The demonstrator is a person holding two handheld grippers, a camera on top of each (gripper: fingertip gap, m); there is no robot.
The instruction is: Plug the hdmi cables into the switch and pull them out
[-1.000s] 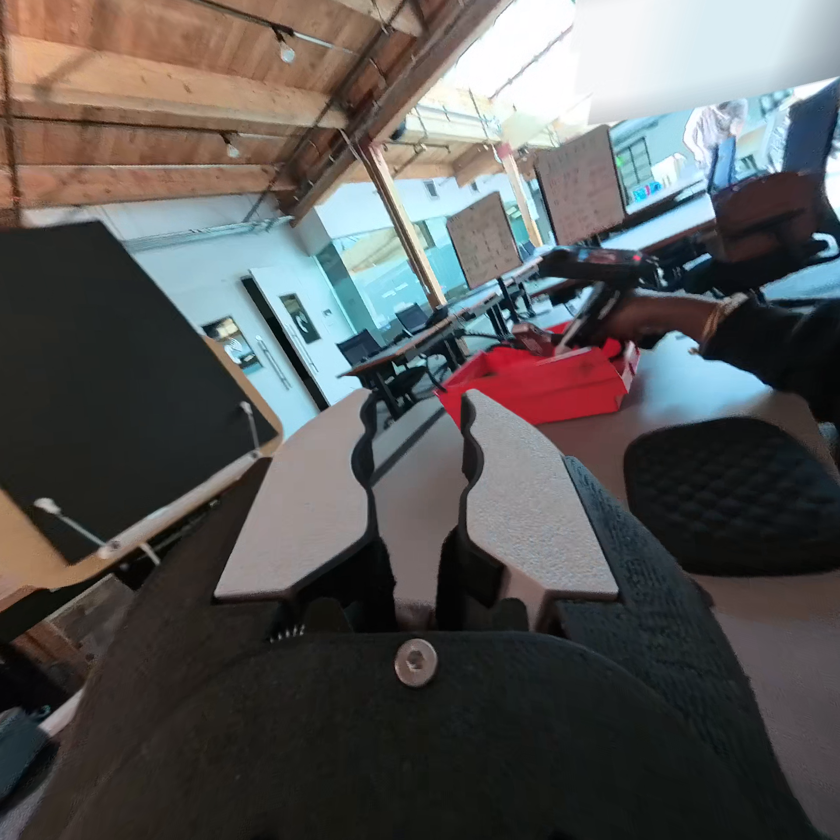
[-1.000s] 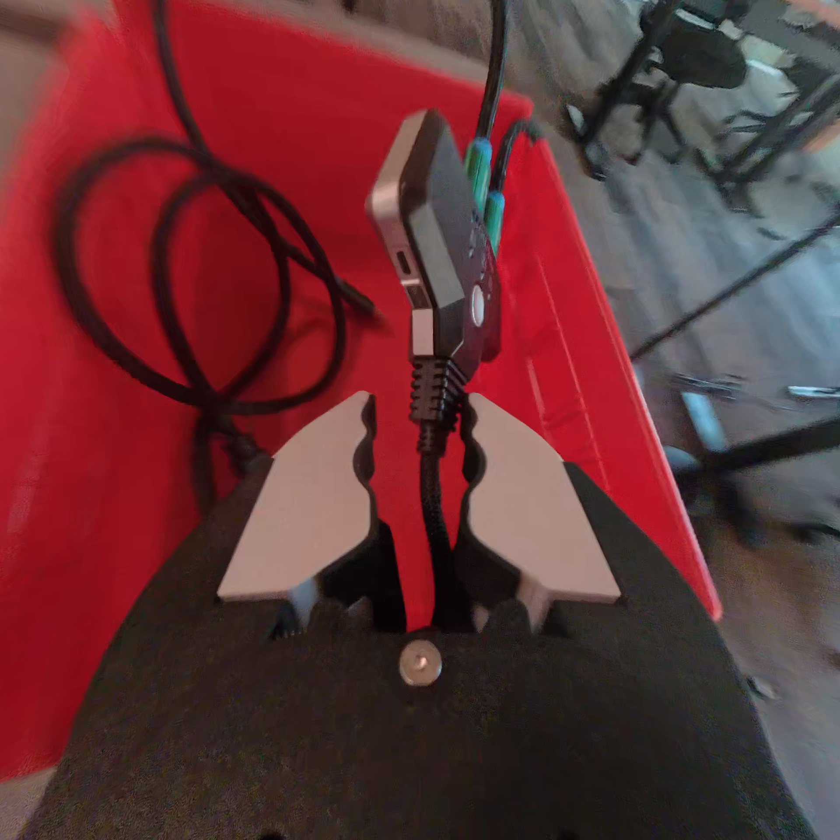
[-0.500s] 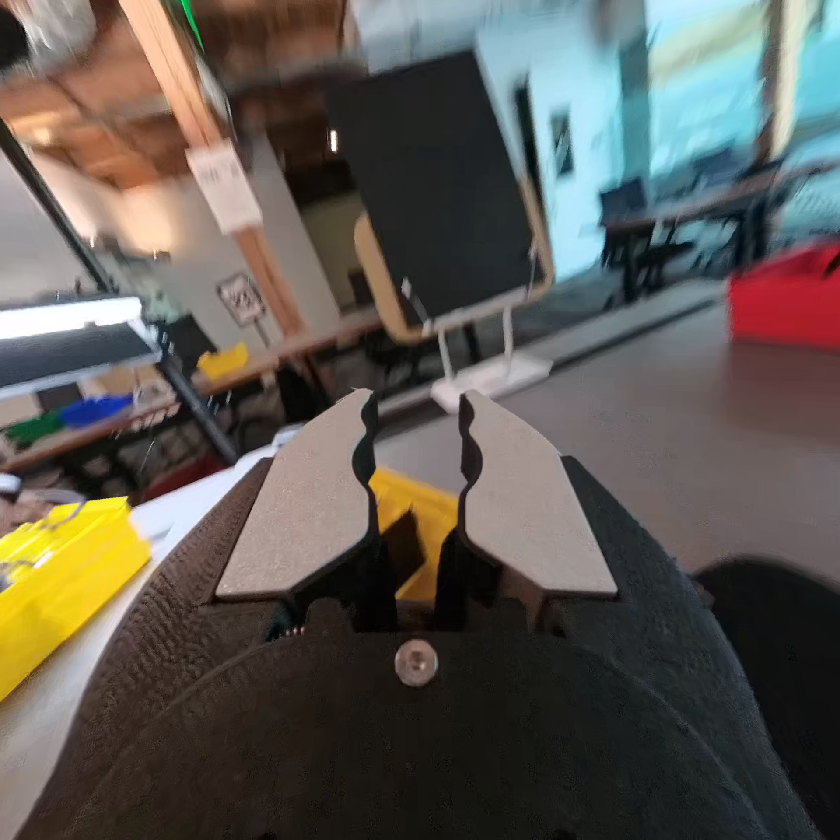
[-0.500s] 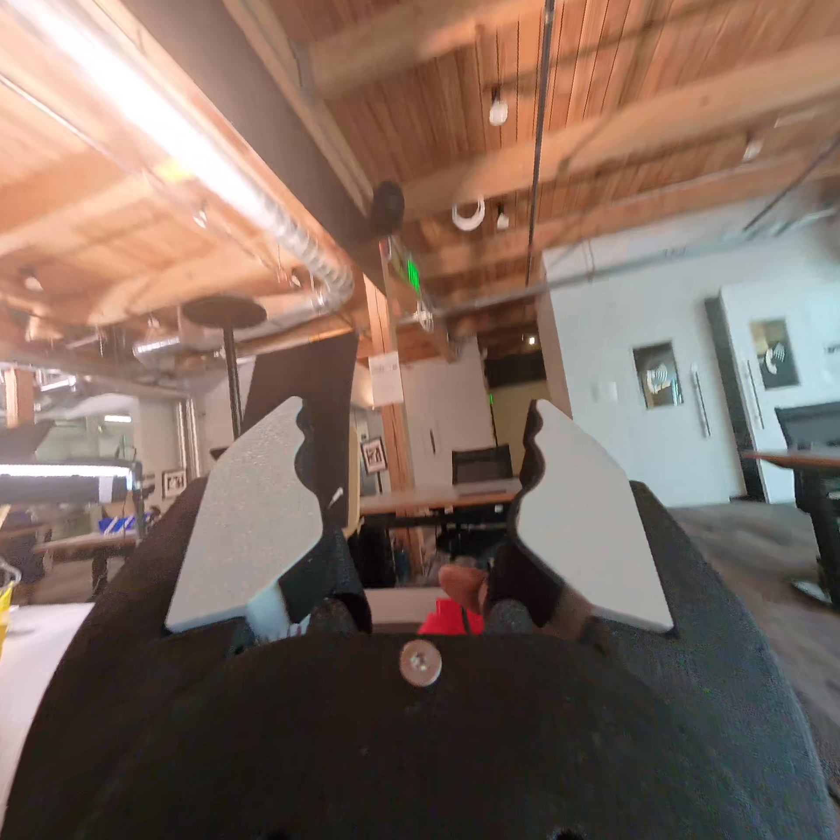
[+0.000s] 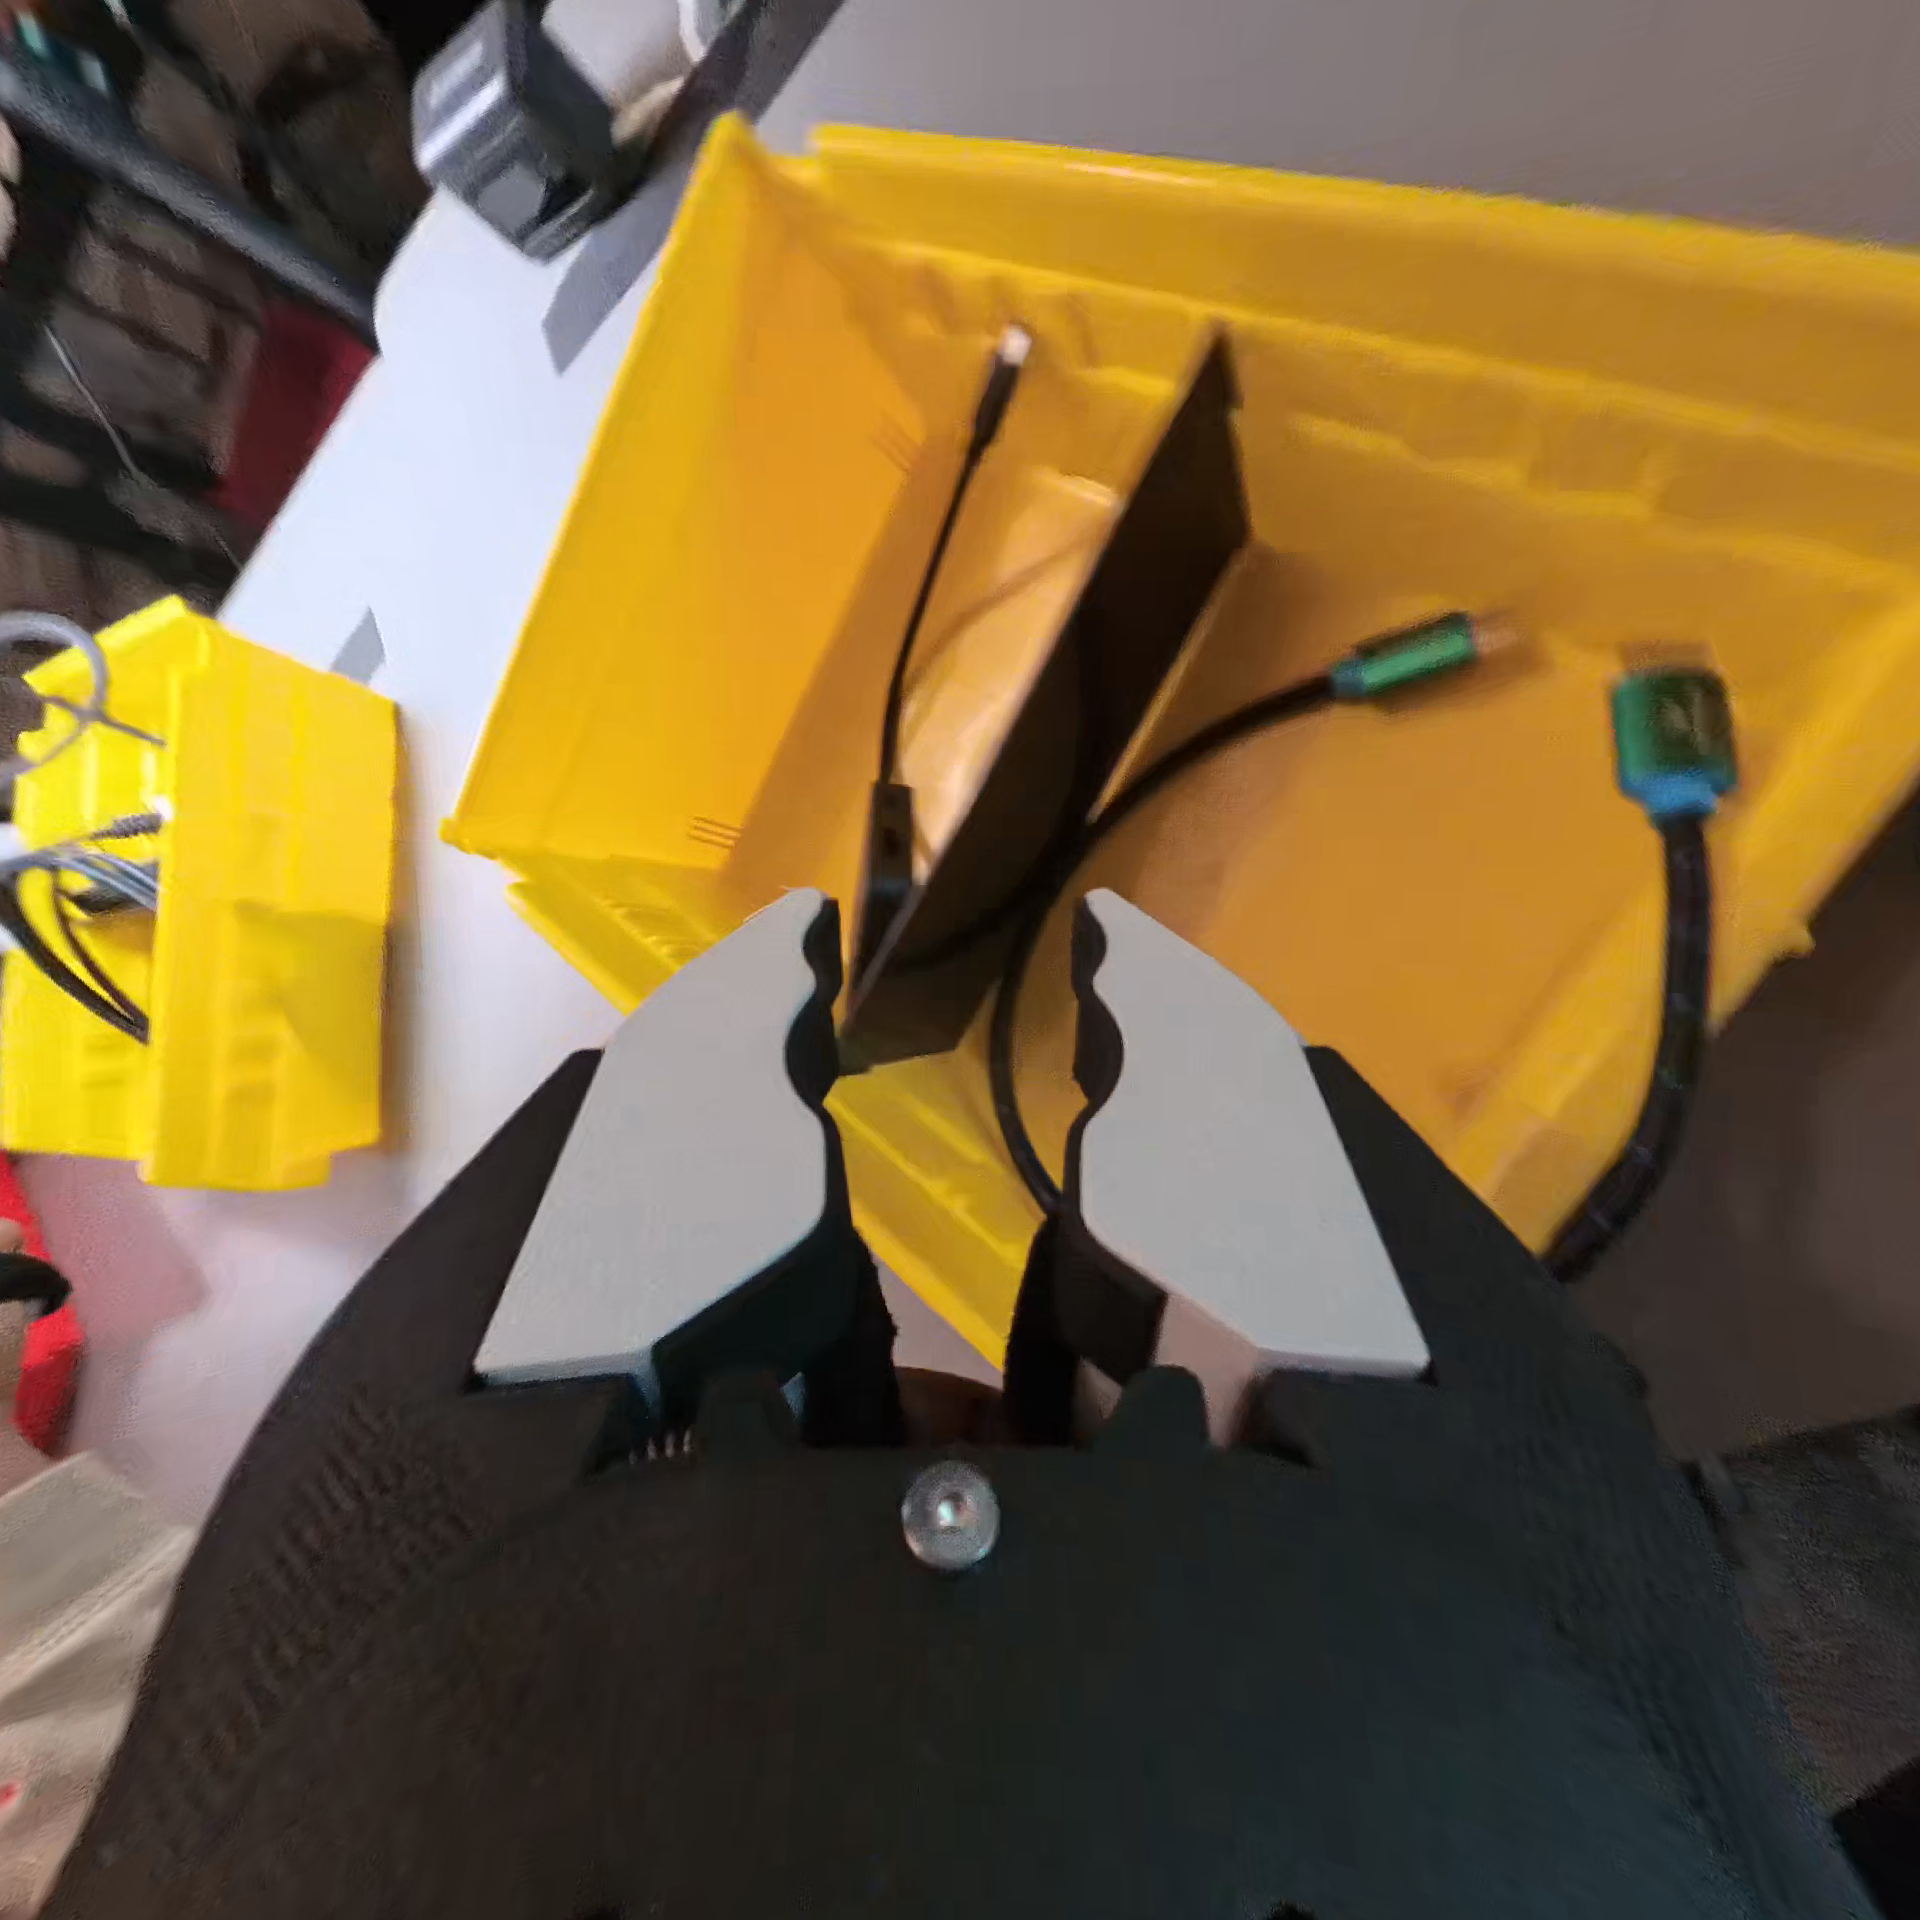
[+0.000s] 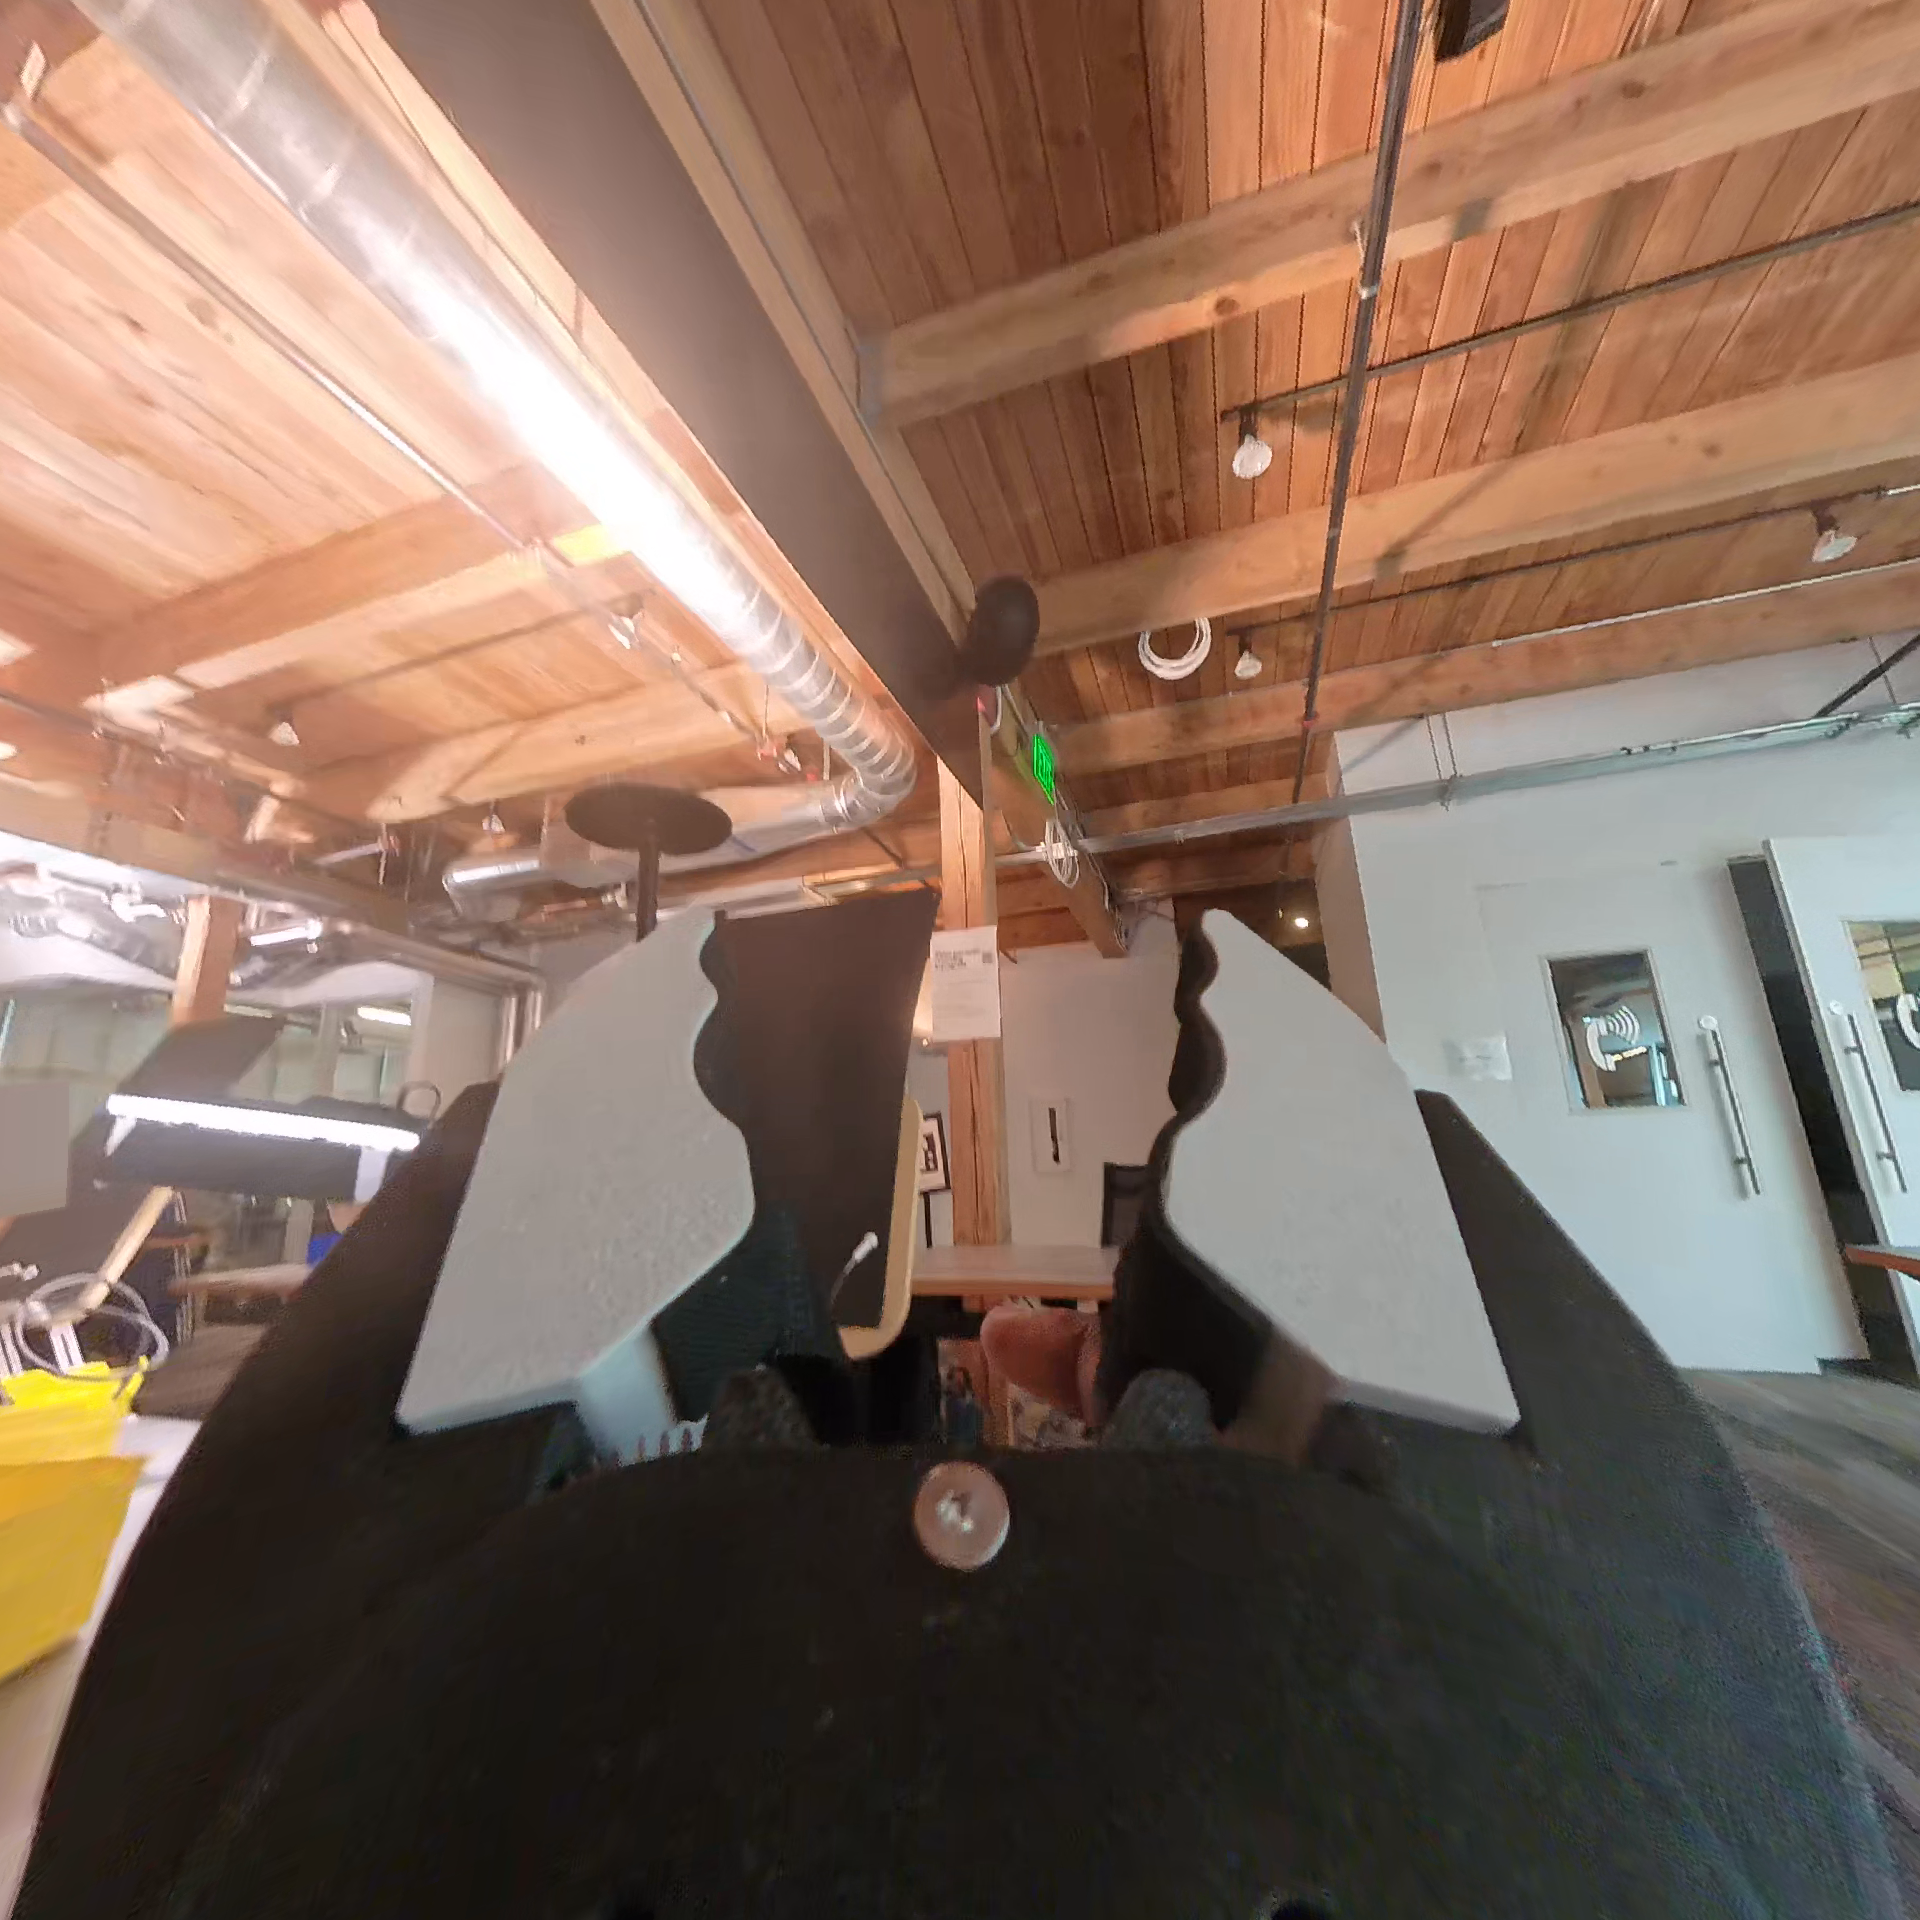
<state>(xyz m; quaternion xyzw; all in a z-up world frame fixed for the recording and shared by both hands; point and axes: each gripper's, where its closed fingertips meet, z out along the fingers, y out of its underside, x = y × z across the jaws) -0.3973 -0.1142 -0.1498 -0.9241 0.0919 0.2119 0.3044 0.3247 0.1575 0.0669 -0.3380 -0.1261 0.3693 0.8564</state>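
In the left wrist view a large yellow bin (image 5: 1351, 416) lies under my left gripper (image 5: 956, 935). In it are two braided black HDMI cables: one with a green and blue plug (image 5: 1673, 738) at the right, one with a green plug (image 5: 1413, 660) near the middle. A thin black cable (image 5: 935, 582) with a small connector lies beside a black flat panel (image 5: 1091, 707) that stands on edge in the bin. My left gripper is slightly open and empty, its tips just above the panel's near end. My right gripper (image 6: 945, 956) is wide open and empty, pointing up at the room. No switch is recognisable.
A smaller yellow bin (image 5: 208, 883) with thin wires stands left on the white table (image 5: 416, 520). A black device (image 5: 509, 135) sits at the table's far edge. The right wrist view shows a wooden ceiling, a pillar (image 6: 966, 1143) and a yellow bin corner (image 6: 52, 1507) at the lower left.
My left gripper swung from the red bin to the left and down over the yellow bin. My right gripper let go of the switch's cable in the red bin, opened wide and tilted up.
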